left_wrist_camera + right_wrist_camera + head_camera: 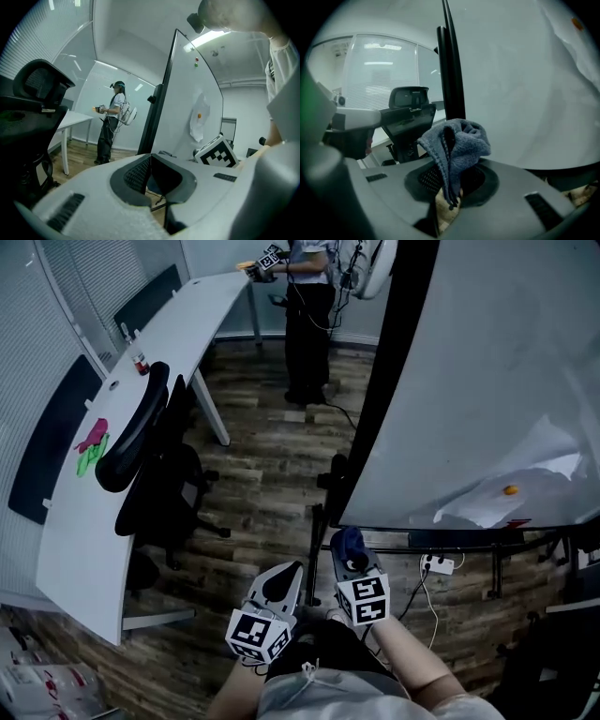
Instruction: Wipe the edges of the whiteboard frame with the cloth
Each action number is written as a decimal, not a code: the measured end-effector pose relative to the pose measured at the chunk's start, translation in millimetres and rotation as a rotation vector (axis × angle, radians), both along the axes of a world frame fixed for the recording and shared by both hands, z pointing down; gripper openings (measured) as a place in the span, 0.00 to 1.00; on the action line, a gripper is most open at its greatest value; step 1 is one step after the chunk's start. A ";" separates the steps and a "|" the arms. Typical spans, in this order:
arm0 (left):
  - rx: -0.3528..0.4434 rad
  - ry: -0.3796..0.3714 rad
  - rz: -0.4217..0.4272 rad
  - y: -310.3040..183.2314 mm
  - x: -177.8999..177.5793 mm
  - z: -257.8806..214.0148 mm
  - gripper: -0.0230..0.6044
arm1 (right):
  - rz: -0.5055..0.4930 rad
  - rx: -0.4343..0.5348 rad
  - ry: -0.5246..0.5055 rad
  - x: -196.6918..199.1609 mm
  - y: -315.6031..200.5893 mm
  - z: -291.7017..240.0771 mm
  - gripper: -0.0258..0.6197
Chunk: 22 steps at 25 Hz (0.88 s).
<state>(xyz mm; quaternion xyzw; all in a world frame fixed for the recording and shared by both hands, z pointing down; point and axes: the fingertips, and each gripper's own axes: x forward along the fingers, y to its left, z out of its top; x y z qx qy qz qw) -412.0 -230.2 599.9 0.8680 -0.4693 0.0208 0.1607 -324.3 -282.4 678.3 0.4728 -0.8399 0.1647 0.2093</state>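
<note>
The whiteboard stands at the right, tilted in the head view, and its black frame edge runs down its left side. A blue-grey cloth sticks up out of my right gripper, which is shut on it just below and left of the board's lower left corner. In the right gripper view the cloth bunches above the jaws, with the frame edge right behind it. My left gripper hangs beside the right one, shut and holding nothing.
A black office chair stands to the left at a long white desk with pink and green items. A person stands at the far end. A power strip lies under the board. Paper with an orange magnet hangs on it.
</note>
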 end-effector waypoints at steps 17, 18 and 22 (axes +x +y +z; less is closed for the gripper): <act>-0.011 0.016 -0.045 -8.3 -3.1 -23.7 0.07 | -0.009 0.006 -0.149 -19.4 -29.0 -47.6 0.15; -0.014 0.030 -0.052 -8.7 -4.4 -28.0 0.07 | -0.007 0.016 -0.159 -20.6 -29.5 -57.2 0.15; -0.017 0.069 -0.068 -12.4 -6.1 -43.6 0.07 | -0.001 0.029 -0.173 -20.5 -32.5 -84.9 0.15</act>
